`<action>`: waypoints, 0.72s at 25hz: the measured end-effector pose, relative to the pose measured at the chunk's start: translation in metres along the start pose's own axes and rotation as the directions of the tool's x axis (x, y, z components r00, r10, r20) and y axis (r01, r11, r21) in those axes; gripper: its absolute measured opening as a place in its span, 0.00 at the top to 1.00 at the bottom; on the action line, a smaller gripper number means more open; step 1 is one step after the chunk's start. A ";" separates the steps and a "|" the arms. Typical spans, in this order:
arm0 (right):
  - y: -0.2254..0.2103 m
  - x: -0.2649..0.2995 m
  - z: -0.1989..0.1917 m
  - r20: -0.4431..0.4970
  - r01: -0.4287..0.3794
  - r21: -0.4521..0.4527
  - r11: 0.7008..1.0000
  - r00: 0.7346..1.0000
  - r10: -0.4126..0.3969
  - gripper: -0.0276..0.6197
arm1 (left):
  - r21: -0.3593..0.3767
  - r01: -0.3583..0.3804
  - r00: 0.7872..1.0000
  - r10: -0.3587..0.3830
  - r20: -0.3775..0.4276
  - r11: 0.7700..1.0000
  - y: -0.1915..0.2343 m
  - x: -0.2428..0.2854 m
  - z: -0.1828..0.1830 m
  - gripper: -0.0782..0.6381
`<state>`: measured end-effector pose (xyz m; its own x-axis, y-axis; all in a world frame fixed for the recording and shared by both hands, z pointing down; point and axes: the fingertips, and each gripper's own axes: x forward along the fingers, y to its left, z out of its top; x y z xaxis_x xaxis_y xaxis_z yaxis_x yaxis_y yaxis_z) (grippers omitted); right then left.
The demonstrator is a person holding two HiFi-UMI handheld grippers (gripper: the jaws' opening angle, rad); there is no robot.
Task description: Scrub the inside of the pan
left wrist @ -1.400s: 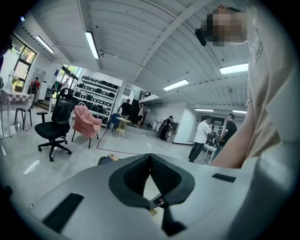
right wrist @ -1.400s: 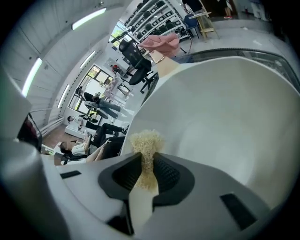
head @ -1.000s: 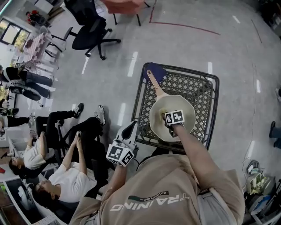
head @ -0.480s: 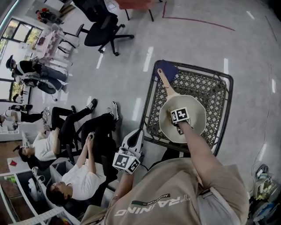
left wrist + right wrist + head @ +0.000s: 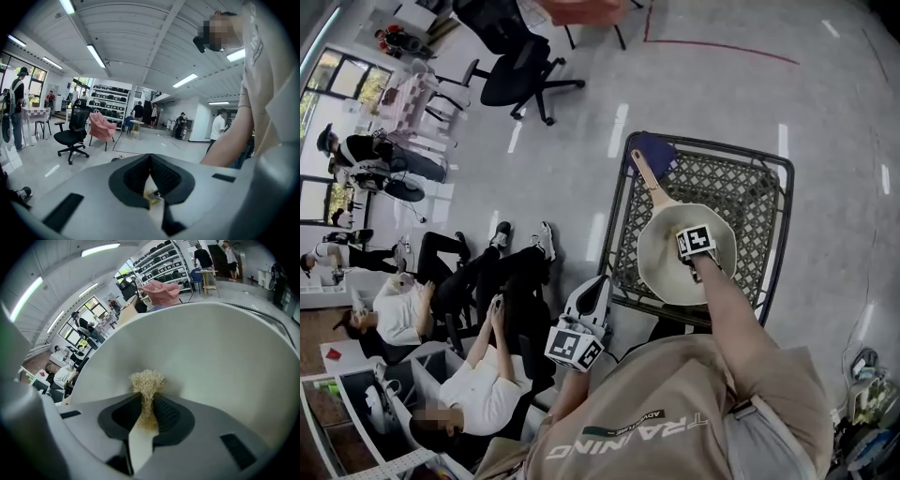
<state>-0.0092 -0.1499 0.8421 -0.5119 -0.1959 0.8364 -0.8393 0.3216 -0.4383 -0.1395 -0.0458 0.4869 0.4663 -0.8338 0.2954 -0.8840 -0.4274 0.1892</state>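
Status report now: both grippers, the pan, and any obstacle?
Right gripper shut on fibrous scrubber, inside pan. Left gripper shut, beside the table. Blue cloth at handle end, not obstructing.

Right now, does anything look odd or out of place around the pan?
The pan lies unheld on the mesh table while the right gripper holds a scrubber inside it. The left gripper hangs beside the table, so the pan may slide.

The pan point(image 5: 661, 264) fills the near middle of the lattice bench point(image 5: 742, 192). Its raised wall rings the right tool point(image 5: 147, 394) and the scrubber point(image 5: 147, 380) that it holds. The pan's wooden handle point(image 5: 644, 178) bars the far-left corner, lying over a blue pad point(image 5: 656, 148). Bare lattice lies open far and right. Off the bench's near-left edge, the left tool point(image 5: 595, 291) has open floor, with seated people point(image 5: 476, 279) further left.
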 end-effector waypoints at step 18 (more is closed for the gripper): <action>-0.070 -0.039 -0.016 -0.164 0.370 -0.127 0.920 0.907 -0.387 0.82 | -0.015 0.056 0.998 -0.055 0.039 0.998 -0.016 0.004 -0.001 0.87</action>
<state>0.0727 -0.1503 0.8454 -0.1094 -0.1500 0.9826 -0.9386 0.3410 -0.0524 -0.1237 -0.0419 0.4865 0.5129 -0.8220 0.2476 -0.8560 -0.4680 0.2195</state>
